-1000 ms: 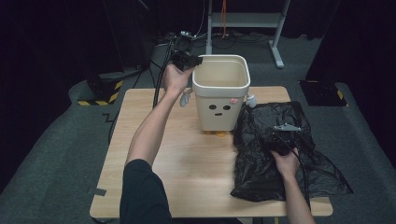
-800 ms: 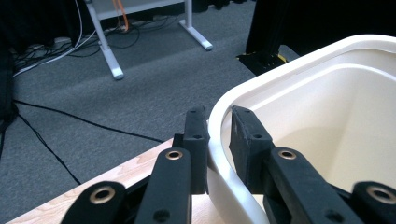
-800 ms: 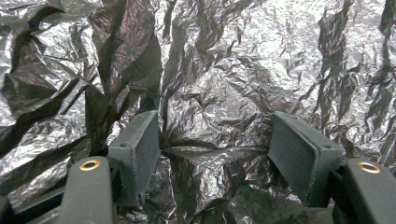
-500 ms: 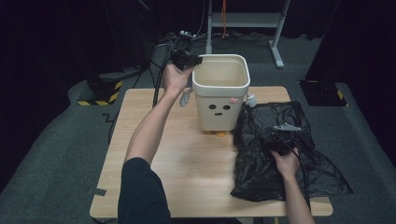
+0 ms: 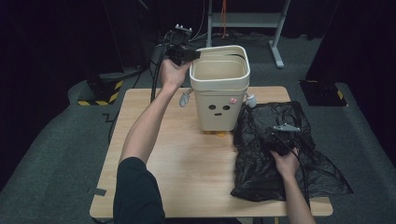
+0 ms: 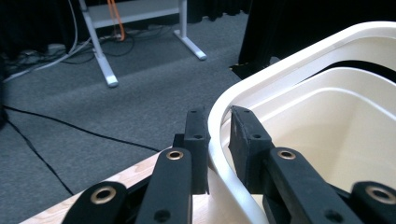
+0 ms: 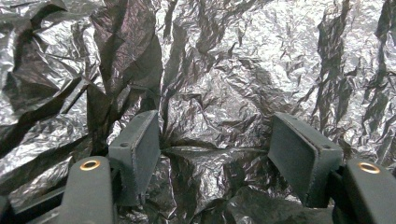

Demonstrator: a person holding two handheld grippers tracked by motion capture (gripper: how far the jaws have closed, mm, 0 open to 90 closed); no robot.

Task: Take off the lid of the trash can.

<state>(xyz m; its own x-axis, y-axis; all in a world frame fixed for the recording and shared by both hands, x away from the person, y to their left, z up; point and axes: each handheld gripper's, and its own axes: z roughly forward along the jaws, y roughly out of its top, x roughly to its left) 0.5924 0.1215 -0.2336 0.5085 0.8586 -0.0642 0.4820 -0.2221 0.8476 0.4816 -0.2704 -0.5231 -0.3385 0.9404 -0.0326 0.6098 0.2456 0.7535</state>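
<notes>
Nearest the person, the right gripper [image 5: 280, 142] sits pressed down into the crumpled black plastic bin bag [image 5: 280, 158] that's spread over the right side of the light wooden table [image 5: 187, 163]. In the right gripper view its jaws are spread wide with a little ridge of the bag [image 7: 210, 154] bunched up between them, pads not pinching it yet, so I'd call it released. Further back, at the far edge of the table, stands the cream plastic waste bin with a cartoon face [image 5: 219, 100], upright and just beside the bag. The left gripper [image 5: 184, 54] is clamped on the bin's far left rim [image 6: 219, 140], one jaw outside the wall and one inside. Honestly nothing's changed from a second ago: the bin, the bag and both hands sit just where they were, same grip on the rim. So my read is the bin is being steadied while the other hand gets set to pinch the bag, and lining the bin hasn't started.
</notes>
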